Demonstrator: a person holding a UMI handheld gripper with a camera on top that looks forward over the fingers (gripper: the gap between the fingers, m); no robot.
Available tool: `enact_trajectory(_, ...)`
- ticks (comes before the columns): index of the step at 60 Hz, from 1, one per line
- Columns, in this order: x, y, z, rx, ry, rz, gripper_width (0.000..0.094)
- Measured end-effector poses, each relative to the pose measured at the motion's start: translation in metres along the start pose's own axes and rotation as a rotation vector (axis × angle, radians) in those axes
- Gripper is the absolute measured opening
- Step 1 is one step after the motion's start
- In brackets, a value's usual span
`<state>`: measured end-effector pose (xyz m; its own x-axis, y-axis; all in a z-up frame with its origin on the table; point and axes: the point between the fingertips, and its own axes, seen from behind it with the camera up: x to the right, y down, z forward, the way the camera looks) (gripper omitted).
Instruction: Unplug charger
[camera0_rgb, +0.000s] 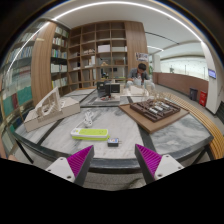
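My gripper (115, 160) is open, its two magenta pads (81, 160) spread wide above the near edge of a grey table (165, 135). A small dark charger-like block (113, 142) lies on the table just ahead of the fingers, between their lines. A yellow-green flat object (89, 132), perhaps a power strip, lies a little beyond it to the left. Nothing is between the fingers.
A wooden tray with a dark board (153, 109) sits to the right beyond the fingers. A white object (47, 103) stands at the left. A person (141, 75) sits at a far desk before wooden bookshelves (95, 50).
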<state>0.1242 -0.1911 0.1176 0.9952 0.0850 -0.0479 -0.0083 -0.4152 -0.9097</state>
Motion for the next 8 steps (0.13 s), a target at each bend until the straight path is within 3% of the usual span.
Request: enact_trajectory(8, 0.014, 0.018, 0.008, -0.041, -0.008, -0.005, 0.0839)
